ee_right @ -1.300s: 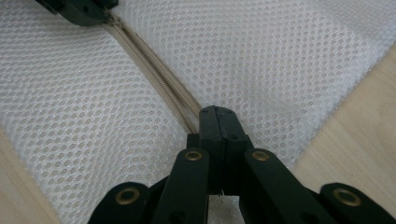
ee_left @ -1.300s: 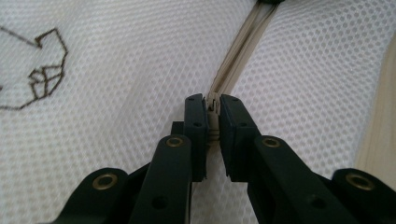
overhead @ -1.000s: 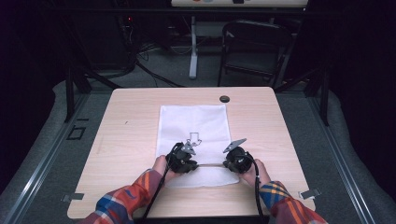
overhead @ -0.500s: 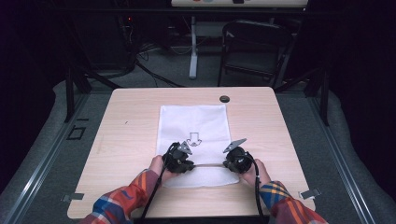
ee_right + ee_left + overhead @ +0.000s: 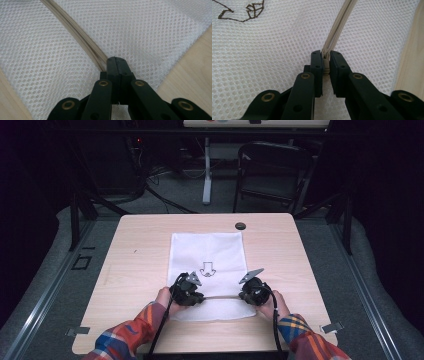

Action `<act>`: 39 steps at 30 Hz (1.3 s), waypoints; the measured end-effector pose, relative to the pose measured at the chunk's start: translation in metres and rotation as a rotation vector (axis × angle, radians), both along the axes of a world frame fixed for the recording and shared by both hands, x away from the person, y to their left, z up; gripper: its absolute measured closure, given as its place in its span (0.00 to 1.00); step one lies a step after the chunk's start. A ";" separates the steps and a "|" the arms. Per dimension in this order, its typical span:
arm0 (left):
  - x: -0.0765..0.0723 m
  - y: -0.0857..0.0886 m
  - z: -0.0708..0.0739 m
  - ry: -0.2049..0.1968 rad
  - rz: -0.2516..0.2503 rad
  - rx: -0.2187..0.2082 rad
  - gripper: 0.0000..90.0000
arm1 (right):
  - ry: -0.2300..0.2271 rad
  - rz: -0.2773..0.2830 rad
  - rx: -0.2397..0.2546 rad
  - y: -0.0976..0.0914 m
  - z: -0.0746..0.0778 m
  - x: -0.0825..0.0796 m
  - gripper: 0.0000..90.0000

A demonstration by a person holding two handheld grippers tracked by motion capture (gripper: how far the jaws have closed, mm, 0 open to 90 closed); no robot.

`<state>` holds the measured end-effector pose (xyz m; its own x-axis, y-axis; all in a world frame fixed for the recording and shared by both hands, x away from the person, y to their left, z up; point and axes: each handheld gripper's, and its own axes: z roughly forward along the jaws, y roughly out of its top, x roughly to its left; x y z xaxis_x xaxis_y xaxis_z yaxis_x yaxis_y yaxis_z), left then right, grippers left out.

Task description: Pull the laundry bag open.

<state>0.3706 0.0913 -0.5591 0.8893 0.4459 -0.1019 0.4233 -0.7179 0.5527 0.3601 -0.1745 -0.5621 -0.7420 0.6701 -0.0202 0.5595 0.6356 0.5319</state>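
Note:
A white mesh bag lies flat on the wooden table, with a beige zipper running across its near end. My left gripper is at the zipper's left part, shut on the beige zipper pull; the zipper stretches away from its jaws. At the other end my right gripper is shut on the bag's zipper end, and the zipper runs off to the upper left of its jaws. Both hands rest on the bag's near edge.
A small dark line drawing marks the middle of the bag. A round black cap sits in the table's far edge. Beyond the table stand a folding chair and a white stand. Bare wood flanks the bag.
My left gripper has slid a little to the left along the zipper line, so more zipper shows between the two grippers. The right gripper has stayed put.

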 end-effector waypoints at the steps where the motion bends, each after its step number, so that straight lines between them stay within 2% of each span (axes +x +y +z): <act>1: 0.000 0.001 0.000 -0.001 0.001 0.003 0.91 | 0.000 0.000 0.005 0.000 0.000 0.000 1.00; 24: -0.001 0.021 0.001 0.012 0.022 0.011 0.90 | -0.001 -0.001 0.002 0.000 0.000 0.000 1.00; 39: 0.001 0.028 -0.001 0.040 0.032 -0.009 0.87 | -0.003 0.002 0.005 0.000 0.000 0.000 1.00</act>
<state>0.3715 0.1191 -0.5598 0.8698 0.4730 -0.1408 0.4676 -0.6988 0.5413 0.3600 -0.1747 -0.5624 -0.7436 0.6683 -0.0194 0.5561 0.6344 0.5370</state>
